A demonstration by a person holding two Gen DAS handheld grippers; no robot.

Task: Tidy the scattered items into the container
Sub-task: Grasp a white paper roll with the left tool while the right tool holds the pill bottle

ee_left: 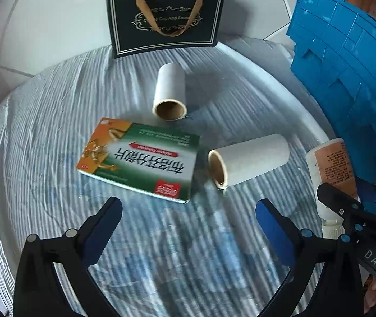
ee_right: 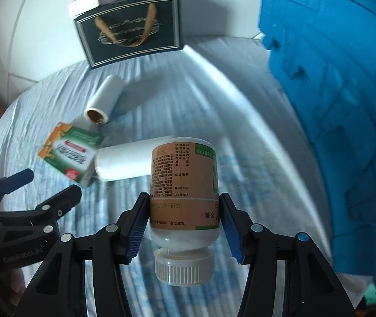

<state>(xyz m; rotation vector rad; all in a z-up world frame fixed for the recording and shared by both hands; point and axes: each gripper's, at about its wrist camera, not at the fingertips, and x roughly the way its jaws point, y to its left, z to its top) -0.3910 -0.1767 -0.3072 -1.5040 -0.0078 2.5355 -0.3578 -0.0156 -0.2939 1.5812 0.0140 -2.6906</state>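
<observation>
My right gripper (ee_right: pixel 184 222) is shut on a white pill bottle (ee_right: pixel 184 182) with an orange label, its ribbed cap toward the camera; the same bottle (ee_left: pixel 329 169) shows at the right of the left wrist view. My left gripper (ee_left: pixel 189 224) is open above the striped cloth, just short of a green and orange medicine box (ee_left: pixel 140 161). Two white paper rolls lie nearby: one (ee_left: pixel 170 92) beyond the box, one (ee_left: pixel 248 158) to its right. The blue plastic crate (ee_left: pixel 346 60) stands at the right. The left gripper (ee_right: pixel 42 187) also appears at the lower left of the right wrist view.
A dark gift bag (ee_left: pixel 165 19) with gold ribbon handles stands upright at the far edge of the striped cloth (ee_left: pixel 42 132). Small pale boxes sit behind it. White floor tiles (ee_left: pixel 55 26) lie beyond the cloth.
</observation>
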